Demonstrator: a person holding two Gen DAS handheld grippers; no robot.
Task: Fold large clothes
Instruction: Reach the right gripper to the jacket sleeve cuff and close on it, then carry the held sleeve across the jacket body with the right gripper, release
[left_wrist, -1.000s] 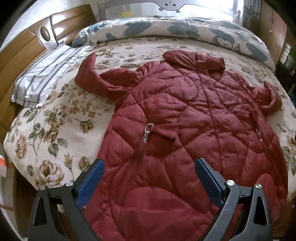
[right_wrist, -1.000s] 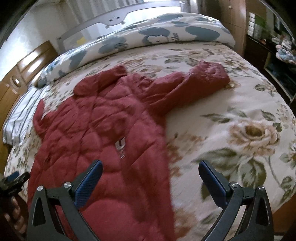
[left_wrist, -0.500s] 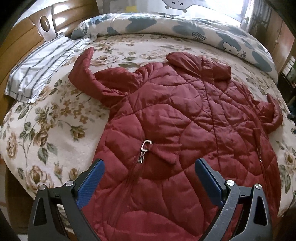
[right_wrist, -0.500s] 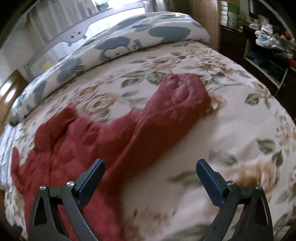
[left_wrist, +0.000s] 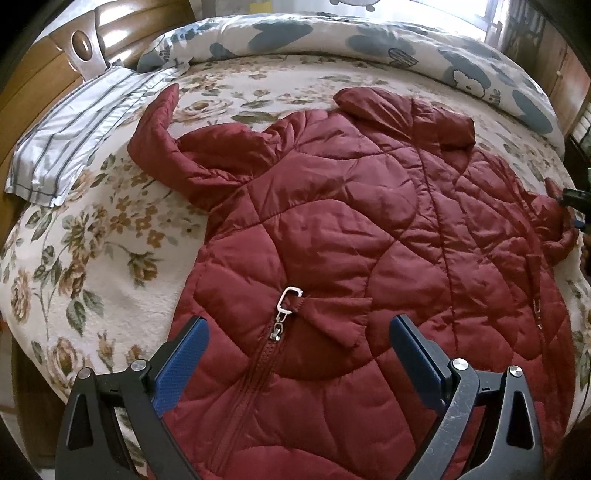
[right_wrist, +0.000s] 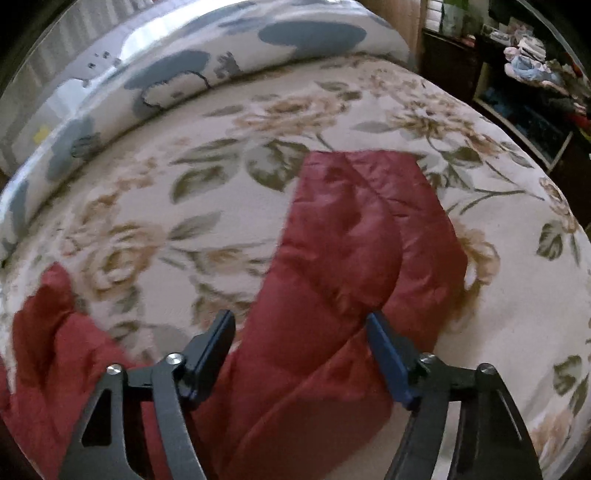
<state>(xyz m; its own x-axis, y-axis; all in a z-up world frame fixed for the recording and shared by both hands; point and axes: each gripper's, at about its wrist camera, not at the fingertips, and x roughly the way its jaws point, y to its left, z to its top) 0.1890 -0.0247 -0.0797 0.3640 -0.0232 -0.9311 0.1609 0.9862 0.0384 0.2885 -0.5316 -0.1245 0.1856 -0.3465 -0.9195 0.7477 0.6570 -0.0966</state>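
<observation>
A dark red quilted jacket lies spread front-up on the floral bedspread, collar toward the far side, left sleeve bent upward. My left gripper is open, hovering over the jacket's lower front by the zipper pull. In the right wrist view the jacket's right sleeve lies stretched out across the bedspread. My right gripper is open with its jaws astride the sleeve, closer together than before. It also shows at the far right edge of the left wrist view.
A rolled blue-and-white duvet lies along the far side of the bed. A striped pillow rests at the left by the wooden headboard. Dark shelves with clutter stand beyond the bed's right side.
My right gripper moved forward and down onto the right sleeve, and its jaws narrowed around it. My left gripper drifted slightly forward over the jacket's lower front.
</observation>
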